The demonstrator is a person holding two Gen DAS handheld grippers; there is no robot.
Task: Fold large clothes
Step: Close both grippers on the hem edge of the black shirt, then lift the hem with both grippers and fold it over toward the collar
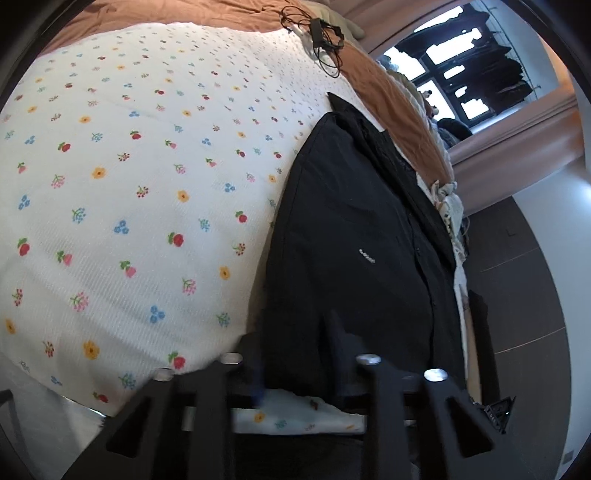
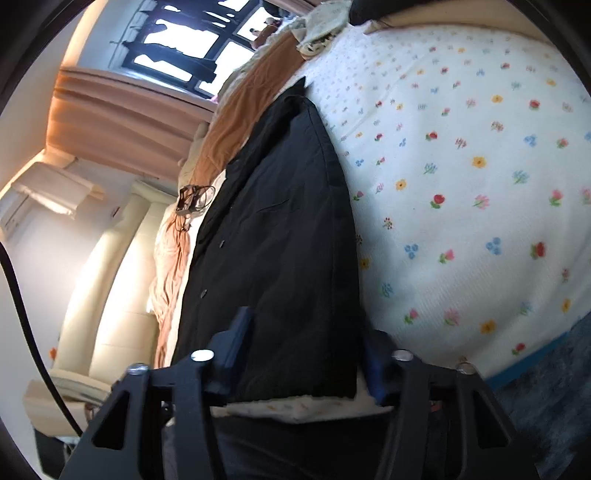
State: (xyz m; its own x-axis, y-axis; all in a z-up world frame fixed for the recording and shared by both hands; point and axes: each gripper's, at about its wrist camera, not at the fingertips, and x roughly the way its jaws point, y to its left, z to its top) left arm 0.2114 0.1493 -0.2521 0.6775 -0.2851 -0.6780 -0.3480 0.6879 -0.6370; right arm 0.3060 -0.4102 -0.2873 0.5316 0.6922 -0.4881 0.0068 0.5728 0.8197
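A large black jacket (image 1: 354, 229) lies flat on a white floral bedspread (image 1: 129, 166), stretching away from me. It has a small white logo on the chest. My left gripper (image 1: 295, 339) is open, its fingers spread over the jacket's near edge. In the right wrist view the same jacket (image 2: 280, 229) shows buttons along its left side. My right gripper (image 2: 306, 343) is open, its blue-padded fingers (image 2: 236, 332) standing either side of the jacket's near hem. Neither gripper holds cloth.
An orange-brown blanket (image 1: 399, 107) runs along the bed's far side with a black cable bundle (image 1: 325, 33) on it. A window and curtains (image 1: 472, 74) stand beyond. Dark floor tiles (image 1: 524, 295) lie to the right. A cream headboard (image 2: 110, 280) is at left.
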